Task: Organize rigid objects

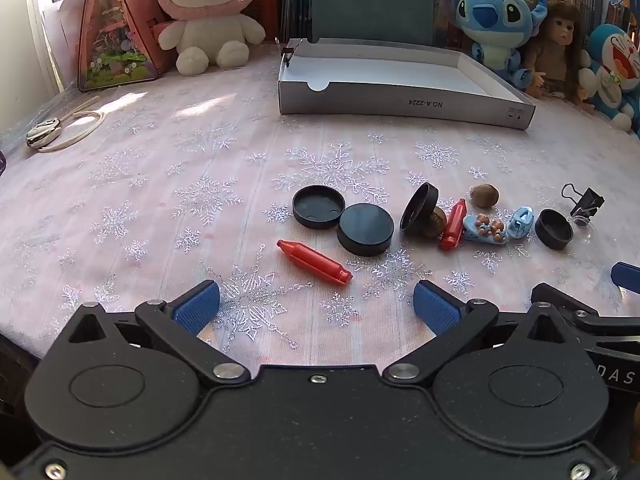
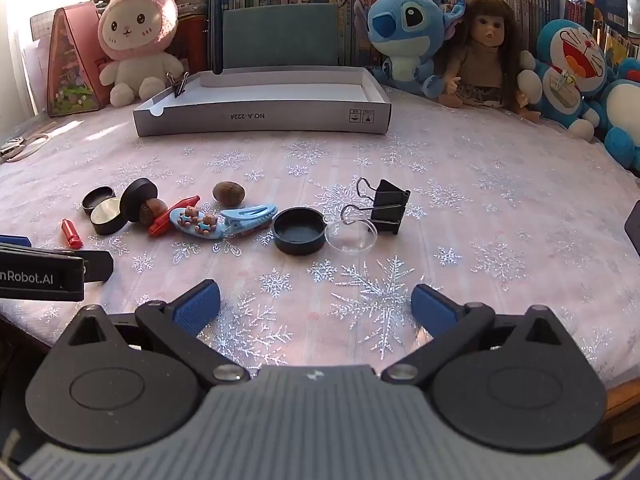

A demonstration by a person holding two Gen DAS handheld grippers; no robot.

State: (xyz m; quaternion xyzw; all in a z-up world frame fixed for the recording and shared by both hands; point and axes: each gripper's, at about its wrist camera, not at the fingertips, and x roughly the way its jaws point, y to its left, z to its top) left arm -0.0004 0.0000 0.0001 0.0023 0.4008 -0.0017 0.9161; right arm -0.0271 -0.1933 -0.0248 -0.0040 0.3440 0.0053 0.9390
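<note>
Small rigid objects lie in a row on the snowflake tablecloth. In the left wrist view: a red crayon-shaped piece (image 1: 314, 261) nearest my open, empty left gripper (image 1: 316, 306), two black round lids (image 1: 319, 206) (image 1: 365, 229), a tilted lid (image 1: 419, 207) on a nut, a second red piece (image 1: 454, 224), a blue hair clip (image 1: 496, 227). In the right wrist view: my open, empty right gripper (image 2: 316, 304) faces a black cap (image 2: 300, 231), a clear dish (image 2: 352, 237) and a black binder clip (image 2: 386, 205). A grey open box (image 2: 262, 116) stands behind.
Plush toys (image 2: 136, 40), a doll (image 2: 482, 52) and bookshelves line the far edge. A pink house box (image 1: 116, 28) and a cord (image 1: 76, 128) lie at the far left. A small binder clip (image 2: 178, 84) sits on the box's left rim.
</note>
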